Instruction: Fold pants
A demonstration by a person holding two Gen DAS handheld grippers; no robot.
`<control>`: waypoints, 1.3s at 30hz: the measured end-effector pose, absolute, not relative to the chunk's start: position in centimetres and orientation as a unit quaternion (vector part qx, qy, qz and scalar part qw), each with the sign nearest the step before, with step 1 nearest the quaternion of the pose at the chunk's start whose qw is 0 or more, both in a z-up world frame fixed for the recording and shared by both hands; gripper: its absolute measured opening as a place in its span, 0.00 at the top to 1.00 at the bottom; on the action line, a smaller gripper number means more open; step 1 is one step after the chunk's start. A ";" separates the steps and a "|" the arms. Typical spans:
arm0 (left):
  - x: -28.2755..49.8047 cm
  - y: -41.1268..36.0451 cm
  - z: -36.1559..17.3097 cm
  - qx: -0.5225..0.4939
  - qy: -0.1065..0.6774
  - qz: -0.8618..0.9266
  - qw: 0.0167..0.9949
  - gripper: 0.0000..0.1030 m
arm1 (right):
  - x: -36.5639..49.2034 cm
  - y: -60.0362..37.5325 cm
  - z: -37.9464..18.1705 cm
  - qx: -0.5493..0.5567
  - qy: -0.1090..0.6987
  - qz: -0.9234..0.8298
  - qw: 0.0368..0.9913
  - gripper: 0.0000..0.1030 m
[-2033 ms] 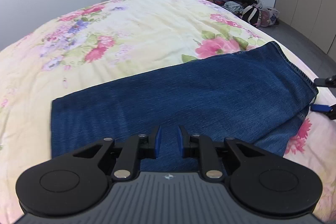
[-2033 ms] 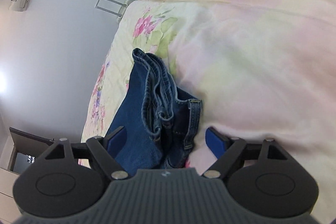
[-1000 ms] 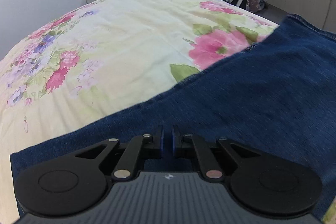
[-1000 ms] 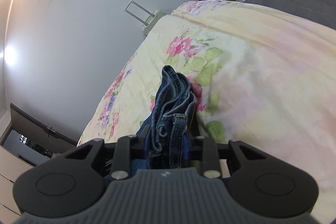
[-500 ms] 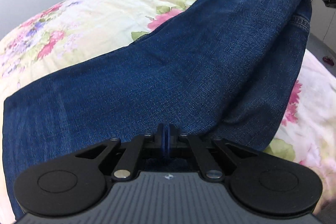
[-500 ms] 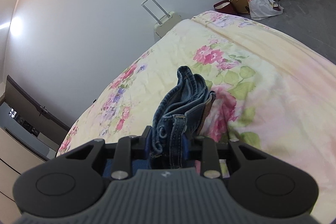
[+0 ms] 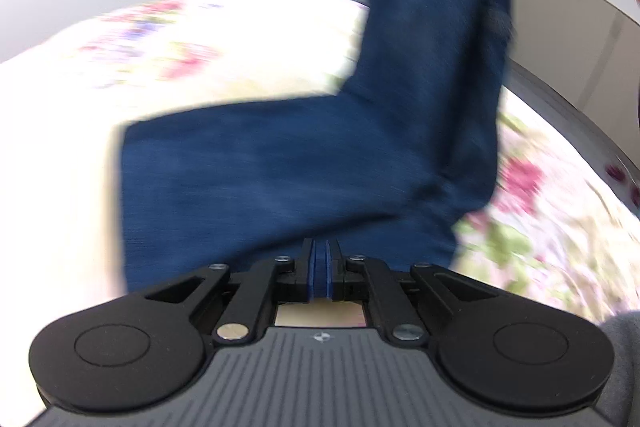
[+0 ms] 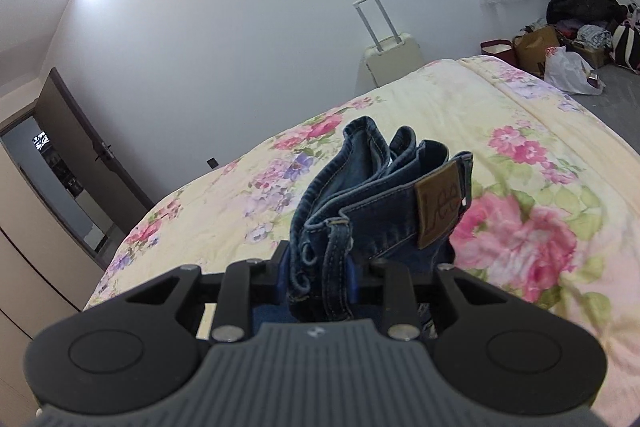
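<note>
I have the right gripper (image 8: 320, 273) clamped on the bunched waistband of the pants (image 8: 376, 195), left gripper (image 7: 319, 269) nipping denim mid-frame; heavy, limp fabric draping onto the bed (image 8: 540, 155), best held by thick seams.

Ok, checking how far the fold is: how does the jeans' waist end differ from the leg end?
The waist end is bunched in layers and raised off the bed, clamped in the right tool; the leg end lies flat and spread on the bed. The waist end shows a brown label and a belt loop; the leg end is plain denim. Both are dark blue.
</note>
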State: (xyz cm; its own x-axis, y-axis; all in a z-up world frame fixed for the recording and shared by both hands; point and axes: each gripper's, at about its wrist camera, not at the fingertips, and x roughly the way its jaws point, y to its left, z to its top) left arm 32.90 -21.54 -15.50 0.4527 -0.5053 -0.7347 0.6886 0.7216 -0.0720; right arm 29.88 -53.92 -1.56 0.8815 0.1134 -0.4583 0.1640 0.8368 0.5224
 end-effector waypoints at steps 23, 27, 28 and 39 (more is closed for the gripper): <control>39.4 -3.2 -17.4 -0.142 0.419 -0.227 0.867 0.88 | 42.5 -29.9 -19.2 0.159 0.442 0.057 0.881 0.82; 40.9 -3.9 -17.4 -0.183 0.428 -0.250 0.849 0.76 | 42.4 -30.0 -18.6 0.148 0.447 0.070 0.879 0.72; 41.4 -4.3 -17.4 -0.190 0.429 -0.257 0.845 0.71 | 42.2 -30.2 -18.0 0.151 0.445 0.075 0.879 0.62; 47.4 -12.9 -19.1 -0.140 0.420 -0.292 0.847 0.39 | 40.1 -37.6 -13.4 0.087 0.382 0.023 0.920 0.44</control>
State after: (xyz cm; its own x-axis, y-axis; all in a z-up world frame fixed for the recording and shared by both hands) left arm 47.42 -12.88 -19.05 0.4759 -0.6133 -0.6303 0.3772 0.7898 -0.4837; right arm 40.07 -37.59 -13.44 0.7064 0.1092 -0.6994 0.0232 0.9839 0.1770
